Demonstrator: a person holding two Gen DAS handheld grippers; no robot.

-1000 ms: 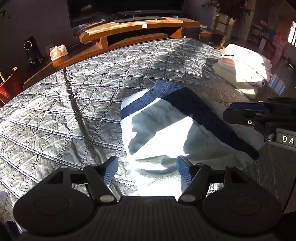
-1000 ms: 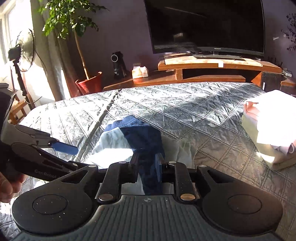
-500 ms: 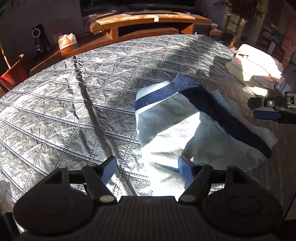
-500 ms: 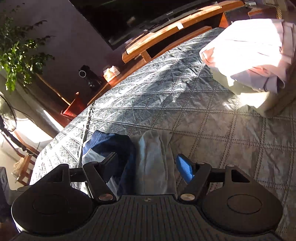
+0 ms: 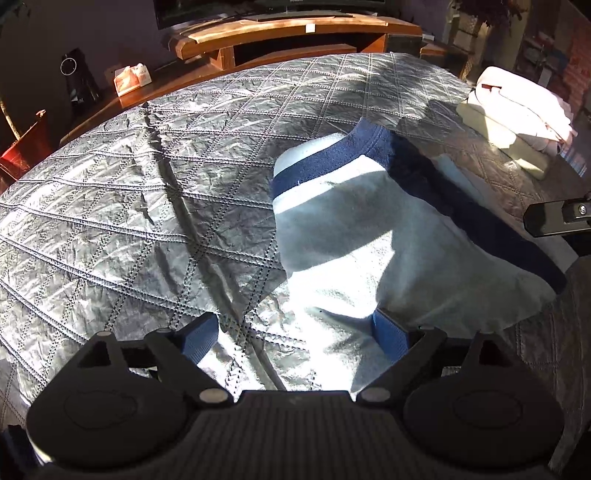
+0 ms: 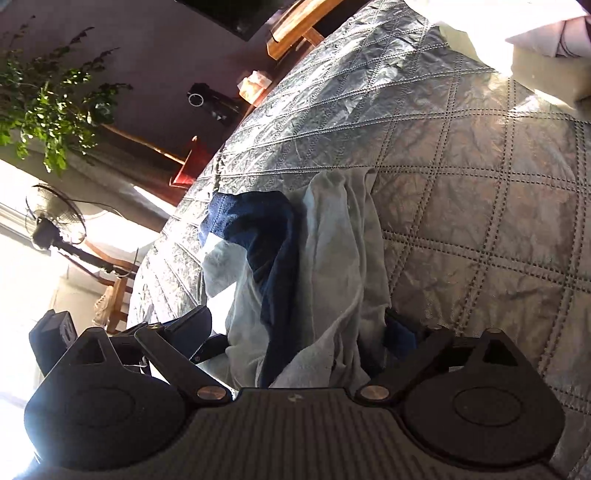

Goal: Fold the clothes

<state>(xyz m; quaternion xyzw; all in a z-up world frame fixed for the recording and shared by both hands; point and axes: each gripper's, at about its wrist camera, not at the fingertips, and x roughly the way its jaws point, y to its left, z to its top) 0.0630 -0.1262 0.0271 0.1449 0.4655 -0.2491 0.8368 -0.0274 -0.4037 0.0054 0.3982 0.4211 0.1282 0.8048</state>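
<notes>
Shirt (image 5: 369, 236) lies before left claw (image 5: 295, 338); right claw (image 6: 297, 326) straddles it; both wide open.

- A room in a home, a bedroom or bed-sitting room: a wide bed under a grey quilted bedspread (image 5: 155, 206) fills most of both views.
- A long wooden TV stand (image 5: 291, 37) runs beyond the far end of the bed, with the lower edge of a dark television (image 5: 258, 9) on it.
- A tissue box (image 5: 133, 78) and a black speaker-like device (image 5: 75, 79) stand on a low wooden ledge beside it.
- A leafy houseplant (image 6: 48, 107) in a red pot (image 6: 186, 164) stands by a sunlit window, next to a standing fan (image 6: 53, 221).
- A stack of folded laundry (image 5: 517, 110) sits on the bed's far corner.
</notes>
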